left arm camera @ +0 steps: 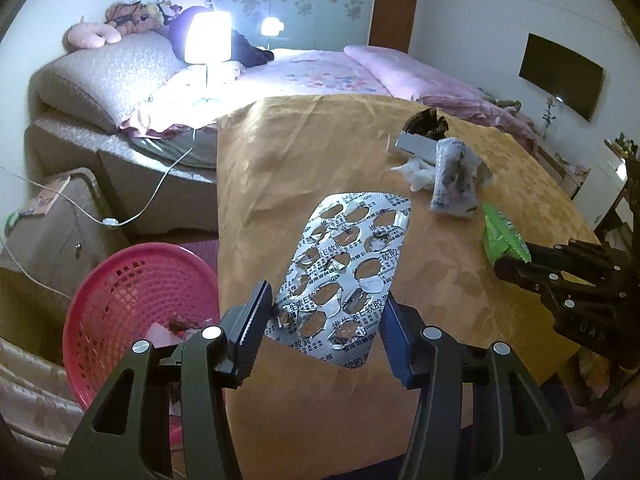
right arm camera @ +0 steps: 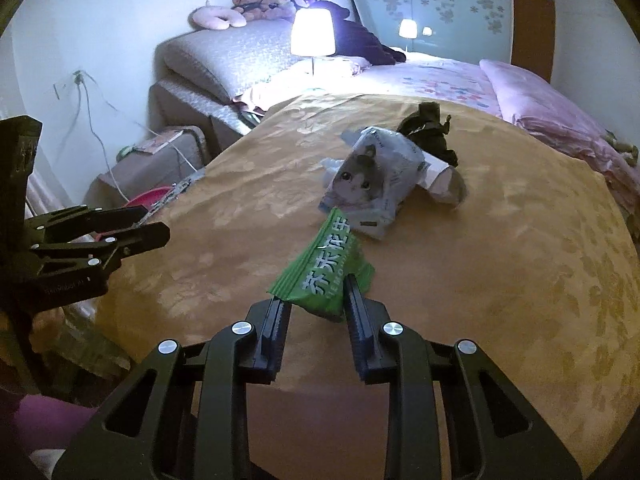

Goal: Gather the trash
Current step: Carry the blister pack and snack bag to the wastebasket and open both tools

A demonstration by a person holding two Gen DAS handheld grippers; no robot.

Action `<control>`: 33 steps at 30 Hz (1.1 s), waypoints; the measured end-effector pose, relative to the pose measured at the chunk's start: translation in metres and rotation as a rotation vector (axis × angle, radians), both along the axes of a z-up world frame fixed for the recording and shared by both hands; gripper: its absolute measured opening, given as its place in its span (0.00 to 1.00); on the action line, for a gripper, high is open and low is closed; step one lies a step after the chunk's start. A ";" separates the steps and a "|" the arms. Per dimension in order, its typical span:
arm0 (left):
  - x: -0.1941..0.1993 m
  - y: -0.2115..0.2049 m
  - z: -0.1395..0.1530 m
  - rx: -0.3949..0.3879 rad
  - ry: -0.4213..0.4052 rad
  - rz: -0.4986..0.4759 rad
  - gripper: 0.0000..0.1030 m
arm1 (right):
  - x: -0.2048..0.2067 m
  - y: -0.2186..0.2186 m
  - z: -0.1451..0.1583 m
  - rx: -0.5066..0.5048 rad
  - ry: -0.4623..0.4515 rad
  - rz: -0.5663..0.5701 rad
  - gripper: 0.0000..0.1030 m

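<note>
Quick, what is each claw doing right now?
Left claw: closed on the empty pill sheet, held over the table edge.
Right claw: closed on the green wrapper.

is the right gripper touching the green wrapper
Touching. The right wrist view shows the right gripper with its fingers pressed on both sides of the green wrapper.

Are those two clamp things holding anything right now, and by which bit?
Left hand-held gripper grips the empty blister pack across its near end. Right hand-held gripper pinches the green wrapper at its near end.
</note>
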State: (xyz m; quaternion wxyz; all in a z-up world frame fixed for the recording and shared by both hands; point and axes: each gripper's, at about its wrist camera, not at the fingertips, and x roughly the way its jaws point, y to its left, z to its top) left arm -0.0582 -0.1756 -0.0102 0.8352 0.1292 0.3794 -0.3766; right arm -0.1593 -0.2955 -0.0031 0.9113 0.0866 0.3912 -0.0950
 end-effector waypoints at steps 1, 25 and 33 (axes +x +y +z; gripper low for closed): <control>0.000 0.000 -0.001 0.001 0.001 0.001 0.48 | 0.000 0.000 0.000 -0.002 0.002 0.000 0.26; 0.010 0.013 0.003 -0.051 0.078 0.005 0.07 | 0.023 0.015 0.014 0.020 -0.037 0.045 0.18; 0.012 0.035 0.019 -0.053 0.054 0.059 0.07 | 0.036 0.031 0.019 0.032 -0.045 0.095 0.18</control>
